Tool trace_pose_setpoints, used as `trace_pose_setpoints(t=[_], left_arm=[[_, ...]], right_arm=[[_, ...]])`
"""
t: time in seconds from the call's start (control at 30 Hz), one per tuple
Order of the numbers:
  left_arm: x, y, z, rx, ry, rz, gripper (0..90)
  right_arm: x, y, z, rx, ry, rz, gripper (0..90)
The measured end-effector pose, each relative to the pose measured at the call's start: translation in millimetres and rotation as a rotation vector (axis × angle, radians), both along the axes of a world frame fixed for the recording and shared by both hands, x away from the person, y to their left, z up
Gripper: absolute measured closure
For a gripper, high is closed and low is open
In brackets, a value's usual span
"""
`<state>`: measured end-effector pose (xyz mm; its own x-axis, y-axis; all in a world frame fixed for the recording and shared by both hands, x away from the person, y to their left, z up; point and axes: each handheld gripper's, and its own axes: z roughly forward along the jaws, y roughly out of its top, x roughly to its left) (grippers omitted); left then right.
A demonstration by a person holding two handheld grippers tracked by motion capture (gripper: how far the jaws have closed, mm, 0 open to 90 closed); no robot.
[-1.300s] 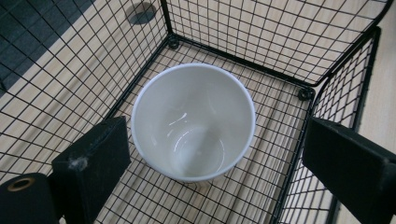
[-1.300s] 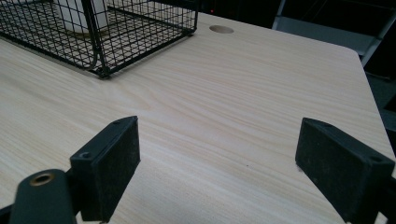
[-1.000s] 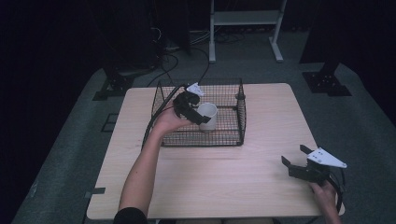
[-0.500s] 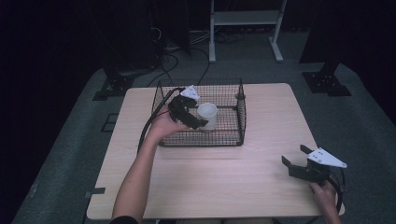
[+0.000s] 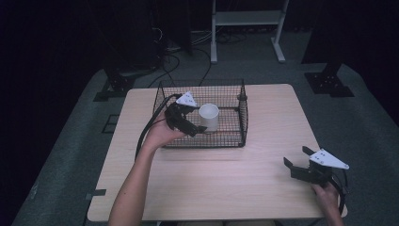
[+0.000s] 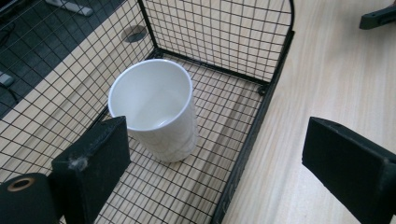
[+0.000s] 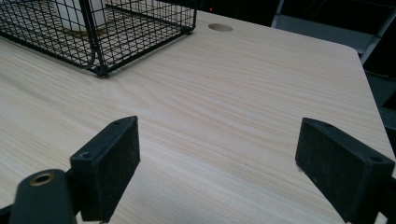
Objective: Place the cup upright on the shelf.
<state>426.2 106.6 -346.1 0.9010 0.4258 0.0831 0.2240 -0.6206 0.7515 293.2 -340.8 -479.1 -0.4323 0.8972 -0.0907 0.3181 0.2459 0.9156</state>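
Note:
A white cup (image 5: 209,116) stands upright and empty inside a black wire basket (image 5: 244,113) at the back middle of the wooden table (image 5: 211,183). My left gripper (image 5: 195,120) hovers at the cup's left side, open and holding nothing. In the left gripper view the cup (image 6: 154,112) sits just beyond the left jaw, while the right jaw hangs outside the basket wall (image 6: 261,107), over the table. My right gripper (image 5: 296,157) rests open near the table's front right corner, far from the basket. In the right gripper view its jaws (image 7: 233,154) are spread wide over bare wood.
The basket (image 7: 140,28) with the cup (image 7: 81,11) lies off to the left in the right gripper view. A round cable hole (image 7: 220,27) sits in the tabletop behind the basket. Dark floor, cables and a metal stand (image 5: 244,28) lie beyond the table.
My left gripper has drawn back a little toward the person, away from the cup, which stays in the basket. The right gripper has not moved.

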Motion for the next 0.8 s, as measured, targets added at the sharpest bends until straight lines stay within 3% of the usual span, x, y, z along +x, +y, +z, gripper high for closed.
trace_pose_setpoints(t=[0.8], left_arm=[[-35.0,9.3,-7.9,-0.022,-0.015,-0.010,7.0]], right_arm=[[0.0,0.4,-0.1,0.001,0.002,-0.001,13.1]])
